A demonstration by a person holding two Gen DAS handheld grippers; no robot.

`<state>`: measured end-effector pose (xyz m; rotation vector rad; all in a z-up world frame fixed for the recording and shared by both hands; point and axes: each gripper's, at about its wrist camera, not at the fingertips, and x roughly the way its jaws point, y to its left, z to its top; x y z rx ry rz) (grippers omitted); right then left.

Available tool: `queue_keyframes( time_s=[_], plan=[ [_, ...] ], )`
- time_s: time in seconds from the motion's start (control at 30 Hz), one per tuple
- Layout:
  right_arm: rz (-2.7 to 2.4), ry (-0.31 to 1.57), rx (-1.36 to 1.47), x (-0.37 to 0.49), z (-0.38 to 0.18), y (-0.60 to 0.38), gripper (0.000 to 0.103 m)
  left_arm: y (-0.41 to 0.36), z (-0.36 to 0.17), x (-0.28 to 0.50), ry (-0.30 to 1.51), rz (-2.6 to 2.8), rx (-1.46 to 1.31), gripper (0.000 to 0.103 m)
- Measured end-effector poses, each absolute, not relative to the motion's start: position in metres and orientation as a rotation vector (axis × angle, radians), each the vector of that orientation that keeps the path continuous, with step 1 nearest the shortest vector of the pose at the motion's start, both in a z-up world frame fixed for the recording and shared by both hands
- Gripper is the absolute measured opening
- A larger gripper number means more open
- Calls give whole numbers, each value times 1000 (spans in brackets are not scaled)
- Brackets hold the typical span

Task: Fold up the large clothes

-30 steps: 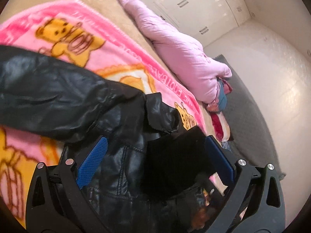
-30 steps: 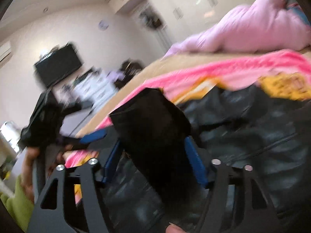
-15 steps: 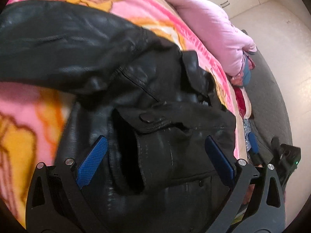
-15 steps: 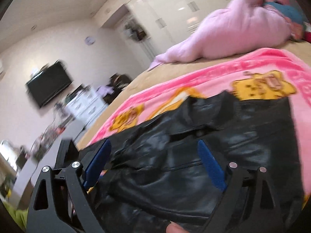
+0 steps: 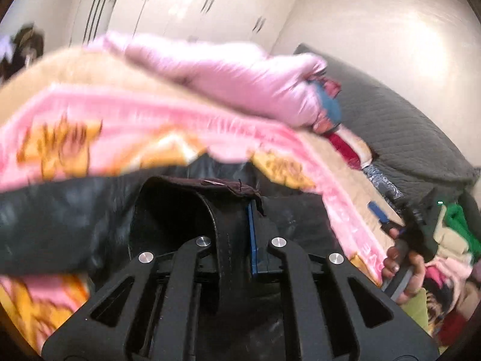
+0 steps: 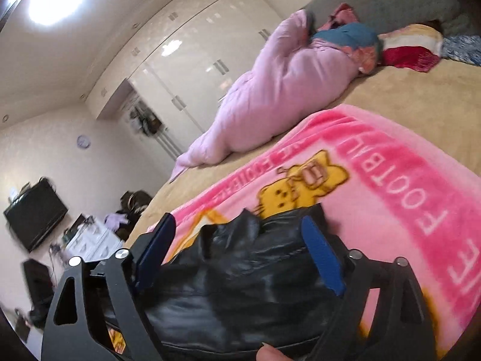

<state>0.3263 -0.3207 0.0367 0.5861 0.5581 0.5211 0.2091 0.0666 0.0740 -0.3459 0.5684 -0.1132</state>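
Your left gripper [image 5: 240, 228]: jaws pressed together, pinching black cuff of leather jacket [image 5: 60, 216]; cuff loops up left of blue pad. Jacket lies on pink blanket [image 6: 390, 195], near its front edge. Your right gripper [image 6: 240, 258]: jaws spread wide, just narrowed slightly, jacket folds between pads, no pad pressing. Lilac quilt [image 6: 285, 96] beyond blanket, well apart. Your right hand [image 5: 405, 267] at blanket's right edge.

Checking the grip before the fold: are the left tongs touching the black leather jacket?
Touching. The left wrist view shows the left tongs shut on a black leather jacket edge.
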Motion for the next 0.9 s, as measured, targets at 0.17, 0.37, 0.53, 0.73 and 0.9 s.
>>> queue_keyframes(
  time_s=[0.17, 0.37, 0.53, 0.73, 0.9],
  plan=[
    [484, 630, 531, 336, 26, -307, 76, 75, 56, 219, 613, -59, -270, 2],
    [442, 701, 265, 344, 14, -256, 53, 104, -18, 237, 796, 24, -322, 3],
    [444, 764, 151, 361, -7, -222, 43, 111, -39, 227, 854, 42, -326, 8],
    [288, 992, 134, 391, -67, -224, 29, 116, -28, 206, 836, 58, -330, 32],
    [286, 1000, 177, 392, -71, -231, 30, 110, -2, 191, 763, 136, -284, 39]
  ],
)
